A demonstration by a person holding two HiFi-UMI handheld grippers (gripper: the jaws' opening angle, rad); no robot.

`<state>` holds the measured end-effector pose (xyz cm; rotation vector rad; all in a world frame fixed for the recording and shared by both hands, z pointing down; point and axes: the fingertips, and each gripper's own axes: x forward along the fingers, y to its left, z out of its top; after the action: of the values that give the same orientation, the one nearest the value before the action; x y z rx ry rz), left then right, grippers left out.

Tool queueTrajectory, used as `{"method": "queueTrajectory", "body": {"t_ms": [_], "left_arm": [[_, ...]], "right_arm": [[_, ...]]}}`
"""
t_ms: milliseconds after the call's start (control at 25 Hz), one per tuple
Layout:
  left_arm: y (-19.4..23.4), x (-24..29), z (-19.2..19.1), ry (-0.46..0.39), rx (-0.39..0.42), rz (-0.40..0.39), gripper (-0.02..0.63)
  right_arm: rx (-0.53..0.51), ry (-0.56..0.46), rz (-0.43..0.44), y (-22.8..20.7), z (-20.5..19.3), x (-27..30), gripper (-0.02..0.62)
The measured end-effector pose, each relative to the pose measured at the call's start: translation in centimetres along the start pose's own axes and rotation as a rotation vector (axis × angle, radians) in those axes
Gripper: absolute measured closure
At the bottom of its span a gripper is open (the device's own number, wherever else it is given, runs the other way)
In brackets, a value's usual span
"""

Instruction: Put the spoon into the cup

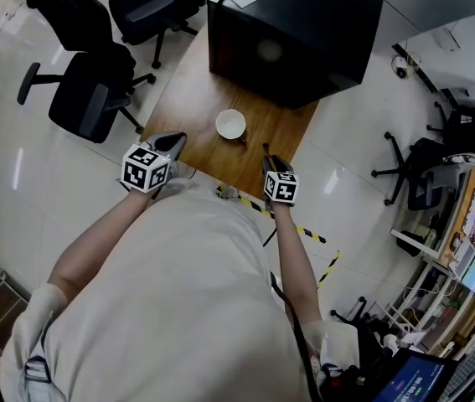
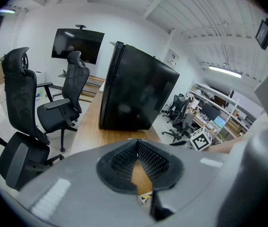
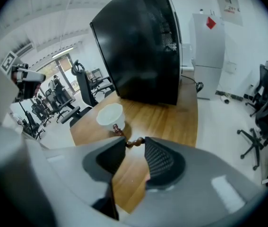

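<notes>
A white cup (image 1: pixel 230 125) stands on the wooden table (image 1: pixel 188 99), near its front edge. A dark spoon (image 1: pixel 243 139) with a beaded handle lies against the cup's near right side. In the right gripper view the cup (image 3: pixel 110 115) is just beyond the jaws. There the spoon (image 3: pixel 129 144) shows in the gap at the tips, one end hidden behind the right-hand jaw. My right gripper (image 3: pixel 134 144) is open, above the table's front edge (image 1: pixel 266 151). My left gripper (image 1: pixel 170 143) hovers left of the cup, its tips (image 2: pixel 137 142) together on nothing.
A big black box (image 1: pixel 296 32) fills the far part of the table, behind the cup. Black office chairs (image 1: pixel 95 90) stand on the floor to the left. Yellow-black tape (image 1: pixel 304 229) marks the floor by the table's near corner.
</notes>
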<state>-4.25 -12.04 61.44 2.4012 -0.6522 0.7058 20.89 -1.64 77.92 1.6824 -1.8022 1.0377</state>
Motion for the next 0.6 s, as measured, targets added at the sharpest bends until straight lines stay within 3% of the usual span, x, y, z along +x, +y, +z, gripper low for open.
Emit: {"method": "queueTrajectory", "body": {"t_ms": [600], "left_arm": [[0.6,0.4,0.2,-0.007,-0.021,0.005,0.606]], "right_arm": [[-0.025,-0.121,0.082,3.9,6.6,-2.5,0.468]]}}
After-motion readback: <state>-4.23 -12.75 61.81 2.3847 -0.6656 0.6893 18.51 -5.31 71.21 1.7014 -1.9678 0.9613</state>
